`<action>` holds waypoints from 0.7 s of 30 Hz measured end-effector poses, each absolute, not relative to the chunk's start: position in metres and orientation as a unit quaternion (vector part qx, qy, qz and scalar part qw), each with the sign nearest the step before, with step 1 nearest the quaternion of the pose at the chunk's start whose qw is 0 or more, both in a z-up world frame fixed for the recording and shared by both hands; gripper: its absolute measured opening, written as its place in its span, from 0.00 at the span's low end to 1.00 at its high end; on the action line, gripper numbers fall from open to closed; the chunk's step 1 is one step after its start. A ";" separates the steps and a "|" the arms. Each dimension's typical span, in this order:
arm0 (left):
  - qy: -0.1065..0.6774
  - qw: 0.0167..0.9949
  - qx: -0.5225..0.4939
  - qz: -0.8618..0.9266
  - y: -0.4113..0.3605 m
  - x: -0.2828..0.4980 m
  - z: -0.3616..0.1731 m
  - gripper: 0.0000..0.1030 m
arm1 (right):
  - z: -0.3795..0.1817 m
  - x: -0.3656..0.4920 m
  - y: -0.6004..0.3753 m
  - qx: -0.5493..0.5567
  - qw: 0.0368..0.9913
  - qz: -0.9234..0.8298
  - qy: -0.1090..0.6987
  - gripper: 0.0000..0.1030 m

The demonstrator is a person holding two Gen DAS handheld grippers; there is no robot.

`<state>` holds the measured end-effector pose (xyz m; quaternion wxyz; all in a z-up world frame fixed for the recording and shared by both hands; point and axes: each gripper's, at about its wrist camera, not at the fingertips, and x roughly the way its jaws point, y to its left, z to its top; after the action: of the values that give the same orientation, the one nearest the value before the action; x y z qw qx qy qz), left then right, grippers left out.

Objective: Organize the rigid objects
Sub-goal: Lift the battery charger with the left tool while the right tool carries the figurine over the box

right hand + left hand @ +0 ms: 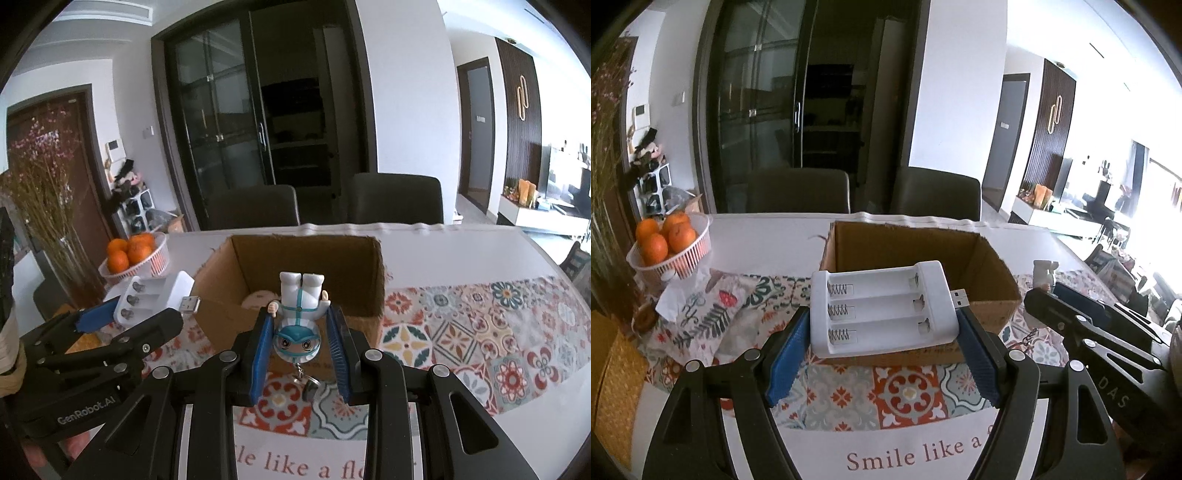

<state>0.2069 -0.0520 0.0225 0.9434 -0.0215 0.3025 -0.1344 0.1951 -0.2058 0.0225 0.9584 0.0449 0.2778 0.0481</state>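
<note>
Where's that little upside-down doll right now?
In the right wrist view, the doll hangs head-down in the right claw, at the cardboard box's near edge.
</note>
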 end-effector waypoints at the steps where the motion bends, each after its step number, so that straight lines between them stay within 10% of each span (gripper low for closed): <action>1: 0.302 0.944 -0.021 -0.135 -0.052 0.208 0.024 0.75 | 0.025 0.198 -0.205 0.044 0.959 0.049 0.277 0.30; 21: 0.305 0.942 -0.008 -0.142 -0.056 0.265 0.056 0.75 | 0.064 0.248 -0.203 0.009 0.966 0.039 0.257 0.30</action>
<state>0.2645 -0.0562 0.0559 0.9417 -0.0082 0.3049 -0.1423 0.2482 -0.2026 0.0641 0.9657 0.0085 0.2567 0.0393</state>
